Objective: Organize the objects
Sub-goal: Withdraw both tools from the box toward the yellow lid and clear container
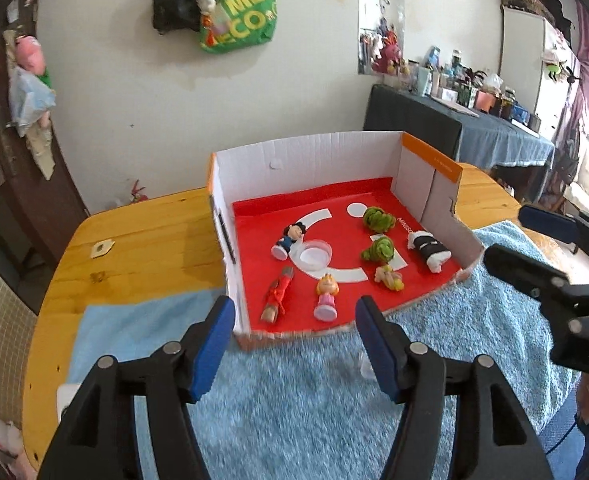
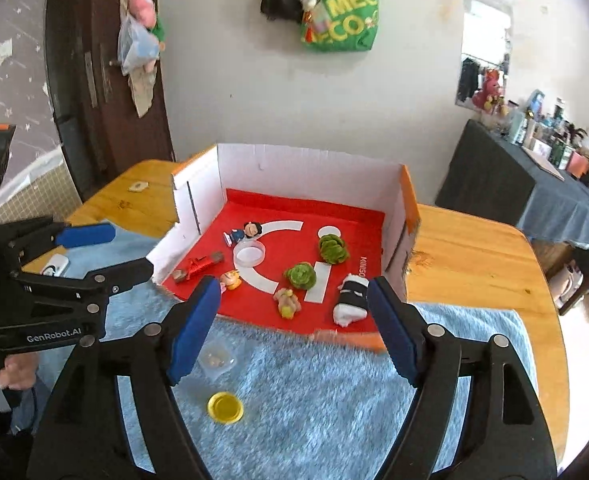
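A white cardboard box (image 1: 314, 156) (image 2: 294, 164) with a red floor stands on the blue towel. In it lie a dark-haired figure (image 1: 290, 238), a clear round dish (image 1: 314, 256), a red roll (image 1: 278, 294), a blonde pink doll (image 1: 326, 294), two green cabbages (image 1: 378, 220) (image 1: 378, 250), a small yellow-green doll (image 1: 390, 278) and a black-and-white figure (image 1: 428, 250). A yellow lid (image 2: 225, 407) and a clear small cup (image 2: 216, 360) sit on the towel. My left gripper (image 1: 294, 344) is open and empty before the box. My right gripper (image 2: 290, 324) is open and empty too.
The blue towel (image 1: 314, 408) covers the near part of a wooden table (image 1: 134, 240). A dark draped side table (image 2: 554, 196) with bottles stands at the right. A green bag (image 1: 238, 12) hangs on the wall. A small white device (image 2: 54, 266) lies at the towel's left.
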The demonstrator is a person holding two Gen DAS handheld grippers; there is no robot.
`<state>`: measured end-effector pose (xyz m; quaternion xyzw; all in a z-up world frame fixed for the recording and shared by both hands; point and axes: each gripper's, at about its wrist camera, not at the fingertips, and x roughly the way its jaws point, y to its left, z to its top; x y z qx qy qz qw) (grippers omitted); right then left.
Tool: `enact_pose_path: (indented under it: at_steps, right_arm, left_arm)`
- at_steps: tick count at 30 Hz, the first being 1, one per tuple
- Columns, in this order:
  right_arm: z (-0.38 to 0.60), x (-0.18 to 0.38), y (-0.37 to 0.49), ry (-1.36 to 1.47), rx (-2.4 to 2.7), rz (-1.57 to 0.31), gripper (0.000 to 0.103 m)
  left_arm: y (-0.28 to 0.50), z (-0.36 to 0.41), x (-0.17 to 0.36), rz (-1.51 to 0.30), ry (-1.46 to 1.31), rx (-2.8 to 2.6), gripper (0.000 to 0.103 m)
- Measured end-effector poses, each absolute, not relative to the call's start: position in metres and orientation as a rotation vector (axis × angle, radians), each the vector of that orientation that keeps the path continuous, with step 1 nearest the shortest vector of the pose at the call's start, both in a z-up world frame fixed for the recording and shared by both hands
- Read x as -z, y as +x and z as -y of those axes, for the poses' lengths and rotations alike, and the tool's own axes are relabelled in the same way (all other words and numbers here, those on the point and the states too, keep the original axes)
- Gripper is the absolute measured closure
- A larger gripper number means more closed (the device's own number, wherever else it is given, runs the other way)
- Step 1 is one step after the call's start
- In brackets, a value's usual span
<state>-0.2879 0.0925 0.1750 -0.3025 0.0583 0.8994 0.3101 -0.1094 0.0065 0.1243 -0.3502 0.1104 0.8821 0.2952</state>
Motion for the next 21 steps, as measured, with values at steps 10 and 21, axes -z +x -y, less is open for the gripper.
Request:
enact_pose_path:
  at_steps: [10, 21]
  right_arm:
    - [-0.064, -0.142, -0.263, -0.740, -2.340, -0.111, 0.019]
    - [-0.063, -0.091, -0.259, -0.766, -2.292, -0.178, 0.019]
  left_arm:
    - [-0.068, 0.008, -0.081, -0.212, -0.956, -2.369, 0.038]
    - [-0.041, 0.003, -0.046, -0.223, -0.936, -2.400, 0.038]
